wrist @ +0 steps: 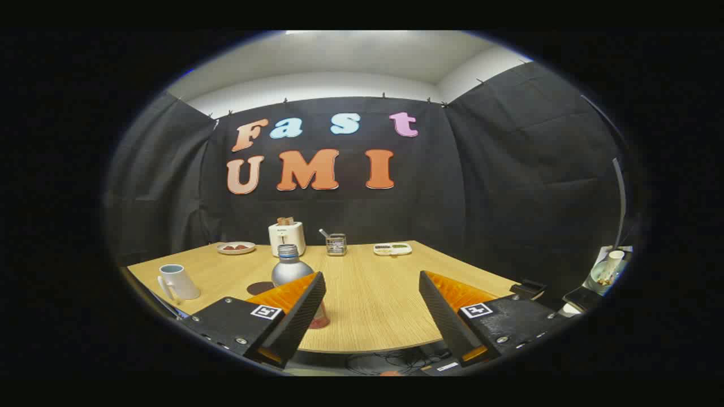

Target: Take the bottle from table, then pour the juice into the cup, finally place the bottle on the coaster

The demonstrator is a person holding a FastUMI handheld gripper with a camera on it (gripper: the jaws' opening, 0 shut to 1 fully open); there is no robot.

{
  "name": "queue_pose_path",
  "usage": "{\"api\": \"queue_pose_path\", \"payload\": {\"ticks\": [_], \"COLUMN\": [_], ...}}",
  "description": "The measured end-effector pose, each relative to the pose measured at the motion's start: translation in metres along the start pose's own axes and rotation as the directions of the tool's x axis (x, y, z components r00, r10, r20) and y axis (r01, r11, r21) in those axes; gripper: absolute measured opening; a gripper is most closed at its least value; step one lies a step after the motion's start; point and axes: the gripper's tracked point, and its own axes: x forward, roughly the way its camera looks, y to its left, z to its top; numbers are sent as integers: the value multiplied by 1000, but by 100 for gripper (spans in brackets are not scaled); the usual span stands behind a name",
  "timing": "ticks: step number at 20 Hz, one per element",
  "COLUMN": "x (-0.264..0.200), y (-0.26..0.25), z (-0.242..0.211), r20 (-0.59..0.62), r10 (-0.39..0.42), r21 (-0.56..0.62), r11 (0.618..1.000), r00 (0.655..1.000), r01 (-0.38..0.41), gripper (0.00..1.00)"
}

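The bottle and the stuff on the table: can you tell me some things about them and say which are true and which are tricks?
1. The gripper has its fingers wide apart and holds nothing. True.
2. The bottle lies on its side. False: it stands upright on the table, partly behind the left finger.
3. The cup stands off to the left of the bottle. True.
4. The bottle stands on the coaster. False: the dark round coaster lies bare beside it, on the cup's side.
5. The toaster stands beyond the bottle, near the wall. True.
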Motion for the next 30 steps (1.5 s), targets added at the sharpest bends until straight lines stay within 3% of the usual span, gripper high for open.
{"api": "queue_pose_path", "payload": {"ticks": [16, 21, 30], "x": [4, 11, 35], "y": [9, 38, 86], "z": [-4, 5, 3], "r20": [-19, -20, -82], "r10": [19, 92, 186], "r21": [-7, 33, -36], "r11": [1000, 995, 981], "r00": [1000, 996, 979], "r01": [-20, -92, -189], "gripper": [99, 99, 99]}}
